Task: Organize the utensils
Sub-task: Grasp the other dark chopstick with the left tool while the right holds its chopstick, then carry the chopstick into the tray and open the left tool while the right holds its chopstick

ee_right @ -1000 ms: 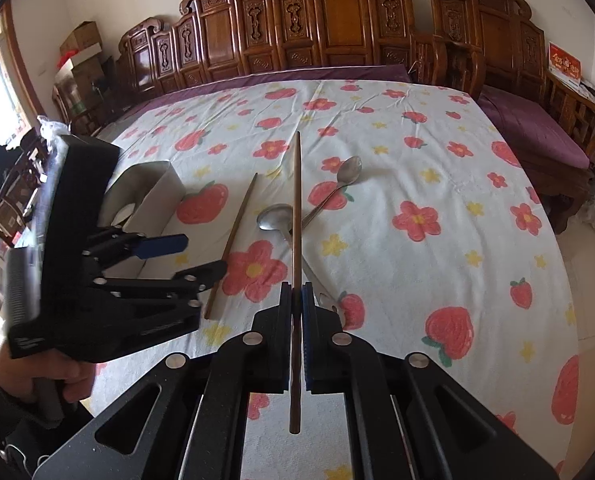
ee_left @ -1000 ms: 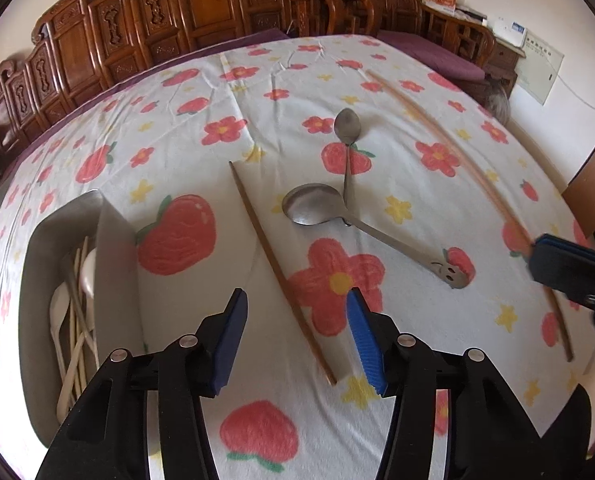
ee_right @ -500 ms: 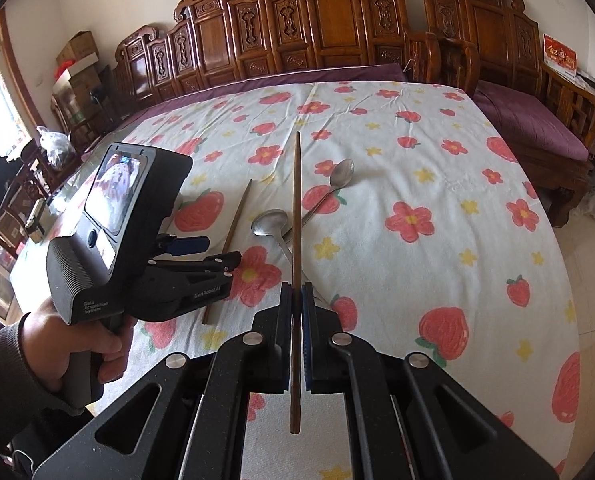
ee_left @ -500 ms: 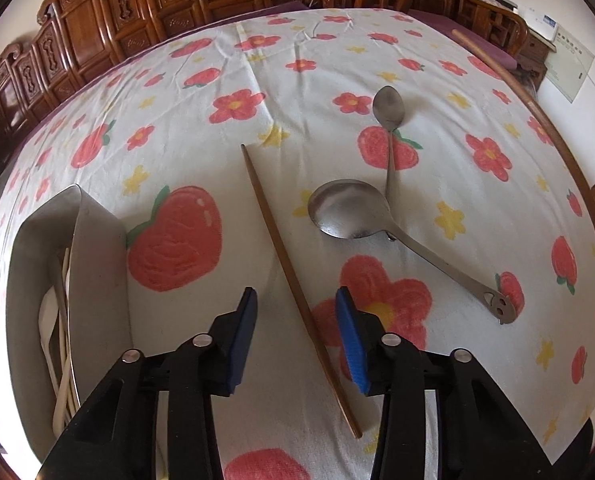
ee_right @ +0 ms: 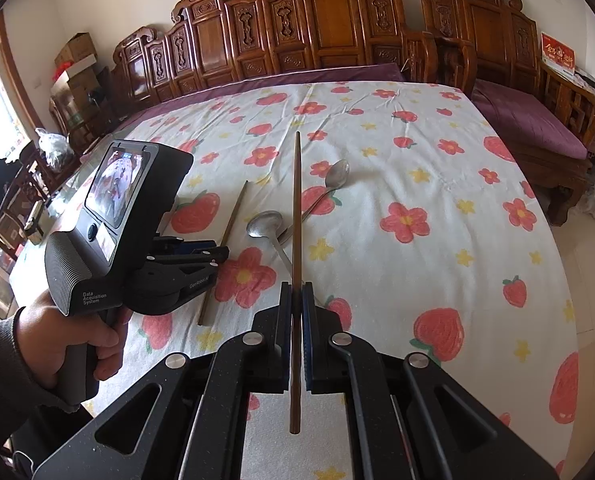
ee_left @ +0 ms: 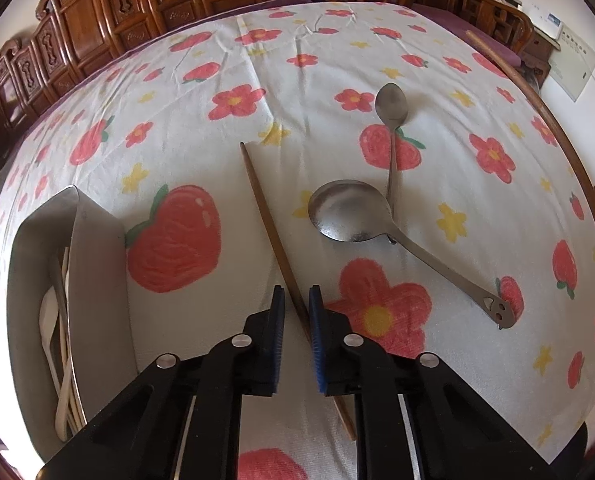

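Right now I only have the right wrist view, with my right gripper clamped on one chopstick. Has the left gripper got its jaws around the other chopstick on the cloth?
Observer: Yes. In the left wrist view, the left gripper straddles the lying chopstick with one pad on each side. The jaws are not closed on it.
Operator: Where along it?
Observer: Toward its near end. Most of its length runs ahead of the pads.
Operator: The left handle blocks my view. Where is the tray?
Observer: The metal tray sits just left of the left gripper, with a white spoon and other pale utensils inside.
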A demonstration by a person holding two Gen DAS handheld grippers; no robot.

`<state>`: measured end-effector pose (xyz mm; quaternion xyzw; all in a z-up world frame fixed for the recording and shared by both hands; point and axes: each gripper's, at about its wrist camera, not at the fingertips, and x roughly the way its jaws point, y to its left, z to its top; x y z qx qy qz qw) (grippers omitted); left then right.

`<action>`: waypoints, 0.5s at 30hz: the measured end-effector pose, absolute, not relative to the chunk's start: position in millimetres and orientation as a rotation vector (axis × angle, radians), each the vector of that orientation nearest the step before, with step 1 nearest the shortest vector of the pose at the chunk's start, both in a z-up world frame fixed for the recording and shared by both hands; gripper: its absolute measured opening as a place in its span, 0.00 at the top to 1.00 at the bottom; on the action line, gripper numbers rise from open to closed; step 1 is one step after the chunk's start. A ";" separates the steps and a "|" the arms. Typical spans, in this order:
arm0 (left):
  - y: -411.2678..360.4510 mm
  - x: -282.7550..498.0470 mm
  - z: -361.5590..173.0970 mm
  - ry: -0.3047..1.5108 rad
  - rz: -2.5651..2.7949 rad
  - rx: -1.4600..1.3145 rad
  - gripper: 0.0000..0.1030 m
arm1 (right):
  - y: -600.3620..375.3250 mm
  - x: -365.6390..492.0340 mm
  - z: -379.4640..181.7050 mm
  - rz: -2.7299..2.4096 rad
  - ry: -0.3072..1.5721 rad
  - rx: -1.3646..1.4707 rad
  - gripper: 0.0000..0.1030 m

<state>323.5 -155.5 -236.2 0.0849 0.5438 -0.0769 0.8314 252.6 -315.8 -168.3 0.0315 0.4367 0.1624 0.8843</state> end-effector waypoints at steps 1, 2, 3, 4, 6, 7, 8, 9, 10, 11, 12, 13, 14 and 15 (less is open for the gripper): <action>-154.7 323.4 -236.2 1.155 -0.162 0.175 0.92 | -316.0 252.5 -168.3 0.339 0.908 0.065 0.94; -154.3 323.0 -236.3 1.157 -0.161 0.172 0.93 | -316.0 252.3 -168.1 0.339 0.908 0.065 0.94; -152.9 322.6 -236.3 1.159 -0.159 0.167 0.93 | -315.9 252.4 -167.9 0.340 0.908 0.064 0.94; -151.6 322.2 -236.3 1.162 -0.158 0.163 0.94 | -315.9 252.3 -167.9 0.341 0.907 0.064 0.94; -147.7 320.6 -236.1 1.166 -0.153 0.158 0.96 | -315.7 252.6 -167.5 0.342 0.906 0.062 0.94; -145.3 319.4 -235.8 1.168 -0.153 0.153 0.96 | -315.8 253.4 -167.4 0.343 0.906 0.062 0.94; -142.3 317.0 -234.8 1.170 -0.154 0.146 0.96 | -315.6 253.4 -167.3 0.345 0.906 0.060 0.94; -140.4 314.4 -232.9 1.167 -0.156 0.143 0.96 | -315.3 253.5 -167.3 0.346 0.905 0.060 0.94; -139.1 311.6 -230.2 1.162 -0.161 0.141 0.96 | -315.0 253.5 -167.1 0.347 0.905 0.059 0.94; -137.6 307.3 -225.9 1.152 -0.167 0.142 0.96 | -314.3 253.2 -166.9 0.349 0.904 0.059 0.94; -137.0 304.8 -222.4 1.144 -0.171 0.146 0.96 | -313.0 252.5 -166.2 0.351 0.902 0.055 0.94; -136.5 301.4 -218.0 1.134 -0.175 0.151 0.96 | -312.3 252.0 -165.6 0.353 0.901 0.053 0.94; -135.8 299.3 -214.4 1.127 -0.179 0.151 0.96 | -311.5 251.5 -165.0 0.354 0.899 0.051 0.94; -134.7 295.4 -208.2 1.113 -0.185 0.149 0.96 | -310.6 250.9 -163.8 0.357 0.895 0.050 0.94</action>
